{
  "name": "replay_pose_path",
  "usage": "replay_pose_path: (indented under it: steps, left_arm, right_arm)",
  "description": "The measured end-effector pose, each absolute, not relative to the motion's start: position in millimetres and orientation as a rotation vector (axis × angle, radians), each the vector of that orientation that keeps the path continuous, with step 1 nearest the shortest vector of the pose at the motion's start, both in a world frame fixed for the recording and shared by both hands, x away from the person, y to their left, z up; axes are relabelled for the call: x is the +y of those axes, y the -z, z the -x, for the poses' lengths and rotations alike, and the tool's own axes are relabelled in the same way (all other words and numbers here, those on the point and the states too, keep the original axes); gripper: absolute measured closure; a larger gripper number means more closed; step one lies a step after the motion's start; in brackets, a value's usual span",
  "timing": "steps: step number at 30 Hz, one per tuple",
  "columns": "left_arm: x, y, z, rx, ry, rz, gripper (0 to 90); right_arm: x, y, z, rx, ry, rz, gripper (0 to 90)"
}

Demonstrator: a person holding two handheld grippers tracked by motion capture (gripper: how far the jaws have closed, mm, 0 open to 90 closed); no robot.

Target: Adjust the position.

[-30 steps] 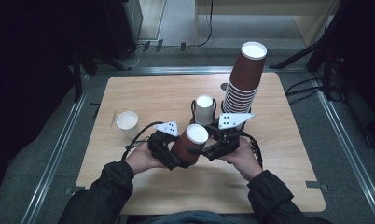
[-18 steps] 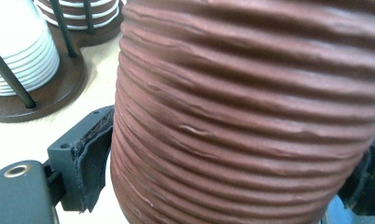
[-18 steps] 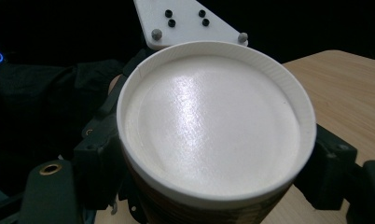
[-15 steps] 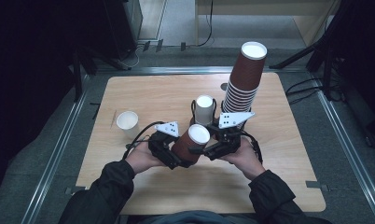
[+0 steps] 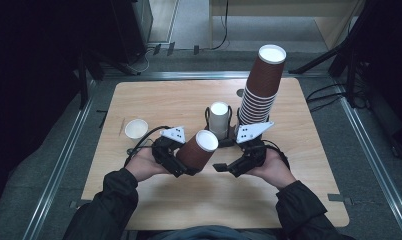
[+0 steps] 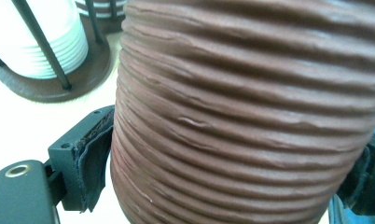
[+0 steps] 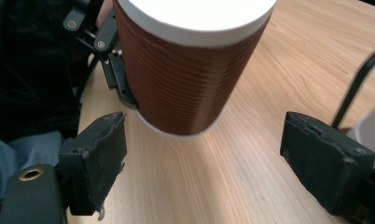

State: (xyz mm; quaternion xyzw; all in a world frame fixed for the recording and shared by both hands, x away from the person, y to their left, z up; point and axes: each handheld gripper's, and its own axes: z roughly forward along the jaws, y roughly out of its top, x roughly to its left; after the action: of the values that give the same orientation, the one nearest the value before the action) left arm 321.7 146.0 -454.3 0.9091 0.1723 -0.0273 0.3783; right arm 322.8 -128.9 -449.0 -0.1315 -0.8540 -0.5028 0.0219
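High view overhead, facing forward-down; tool views close-up, all share brown cup (image 5: 197, 150).

Left tool (image 5: 186, 159) grips a tilted brown cup (image 5: 197, 151) above the counter (image 5: 164, 100); right tool (image 5: 229, 166) gapes just beside it

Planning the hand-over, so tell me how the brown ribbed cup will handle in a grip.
The brown cup, clamped in the left gripper, looks like thin paper: probably light and easily crushed. Its ribs should resist slipping. Laid on the table, it would likely roll.
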Motion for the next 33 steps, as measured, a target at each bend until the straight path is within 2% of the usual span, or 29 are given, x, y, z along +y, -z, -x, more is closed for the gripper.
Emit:
replay_pose_path:
  steps: [9,33]
  left_arm:
    - [148.4,453.9,-322.4,0.44,0.003,-2.423,8.6]
    - [136.9,468.2,-328.2,0.421,0.011,-2.571,8.5]
  right_arm:
    - [-133.4,456.2,-326.8,-2.676,1.507,0.427,15.2]
    - [-128.4,465.0,-326.7,-2.717,1.448,0.433,16.0]
